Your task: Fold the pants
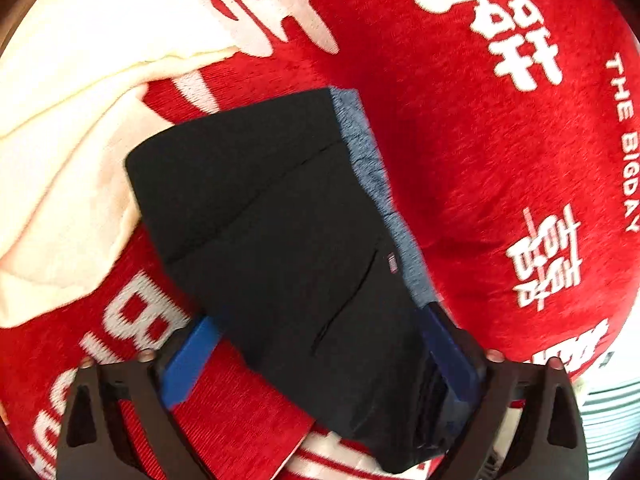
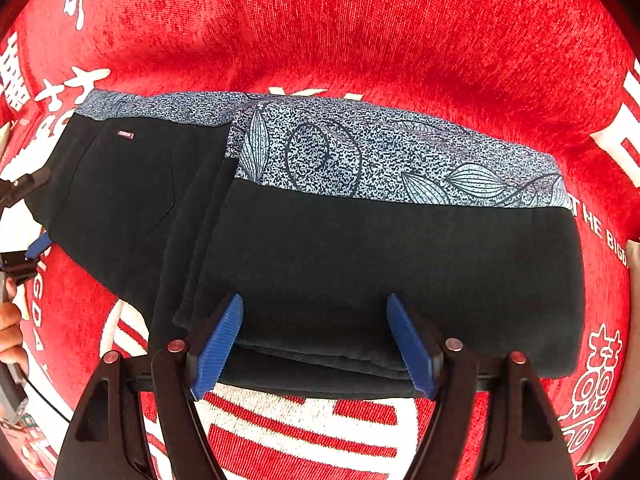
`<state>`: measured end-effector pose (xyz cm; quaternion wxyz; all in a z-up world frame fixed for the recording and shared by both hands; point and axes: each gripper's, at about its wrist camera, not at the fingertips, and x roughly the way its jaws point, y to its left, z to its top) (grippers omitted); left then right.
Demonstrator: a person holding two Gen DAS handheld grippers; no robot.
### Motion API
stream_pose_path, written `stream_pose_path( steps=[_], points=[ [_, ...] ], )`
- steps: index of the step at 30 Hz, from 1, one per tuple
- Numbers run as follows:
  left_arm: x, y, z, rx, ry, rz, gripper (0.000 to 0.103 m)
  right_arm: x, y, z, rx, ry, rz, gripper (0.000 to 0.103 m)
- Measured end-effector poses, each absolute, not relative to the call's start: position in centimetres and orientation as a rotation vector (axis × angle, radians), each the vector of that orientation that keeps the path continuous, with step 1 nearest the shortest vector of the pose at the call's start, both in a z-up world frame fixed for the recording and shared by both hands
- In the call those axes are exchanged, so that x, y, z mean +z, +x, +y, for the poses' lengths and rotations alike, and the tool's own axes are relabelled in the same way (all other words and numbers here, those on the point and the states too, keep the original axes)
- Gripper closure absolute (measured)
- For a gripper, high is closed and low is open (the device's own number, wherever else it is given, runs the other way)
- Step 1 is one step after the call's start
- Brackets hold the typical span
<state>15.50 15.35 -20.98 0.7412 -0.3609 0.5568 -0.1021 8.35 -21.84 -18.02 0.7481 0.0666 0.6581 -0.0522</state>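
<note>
Item: black pants (image 2: pixel 360 264), patterned blue-grey lining showing along the far edge. Location: lying on the red blanket (image 2: pixel 360 32) with white lettering, directly ahead of both your tools.

Right gripper (image 2: pixel 316 340): jaws wide. The near folded edge of the pants sits between the blue pads (image 2: pixel 218 344), several layers stacked there, but neither pad presses on the cloth as far as this view shows. The upper flap extends ahead of the jaws and off to their right; its blue leaf-print band (image 2: pixel 400 160) lies along the side farthest from the pads.

Left gripper (image 1: pixel 320 356): jaws wide. An end of the pants lies between them, close against the right-side pad (image 1: pixel 448 348), with bare blanket between the cloth and the left-side pad. Whether that pad touches the fabric, you cannot tell. A small label (image 1: pixel 393 262) and a pocket seam show ahead of the jaws.

Other item: cream-white cloth (image 1: pixel 72 120), crumpled, ahead and to the left of your left jaws, its edge meeting the pants' far corner.

Status, judged: the pants are already doubled over at least once and form a compact stack. The left-hand portion remains uncovered beside the upper flap, so one more fold or a squaring-up of edges looks to be what remains for you.
</note>
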Motion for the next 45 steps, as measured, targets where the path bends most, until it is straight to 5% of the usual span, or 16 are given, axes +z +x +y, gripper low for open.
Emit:
stream_pose_path(
  steps=[7, 16, 19, 21, 23, 34, 45],
  points=[
    [-20.5, 16.5, 14.7, -0.303, -0.910, 1.133, 0.003, -18.1, 8.3, -21.8, -0.114, 0.144, 1.439, 0.026],
    [-21.1, 18.7, 11.3, -0.214, -0.671, 1.236, 0.003, -18.0, 8.7, -21.9, -0.099, 0.145, 1.437, 0.025],
    [-20.5, 18.8, 10.3, -0.107, -0.534, 1.267, 0.032, -17.3, 9.4, -22.1, -0.105, 0.146, 1.464, 0.025],
    [-20.4, 18.7, 10.7, -0.056, -0.456, 1.284, 0.064, -16.3, 10.1, -22.2, -0.103, 0.162, 1.458, 0.025],
    [-20.2, 18.5, 11.1, -0.061, -0.453, 1.283, 0.071, -15.0, 11.2, -22.3, -0.077, 0.193, 1.434, 0.024],
    [-15.9, 15.0, 4.0, -0.119, 0.145, 1.107, 0.074, -11.1, 24.8, -15.9, 0.288, 0.320, 1.527, 0.017],
    [-14.1, 13.7, 0.6, -0.173, 0.342, 1.002, 0.074, -12.2, 33.5, -2.0, 0.518, 0.065, 1.738, 0.001]
  ],
)
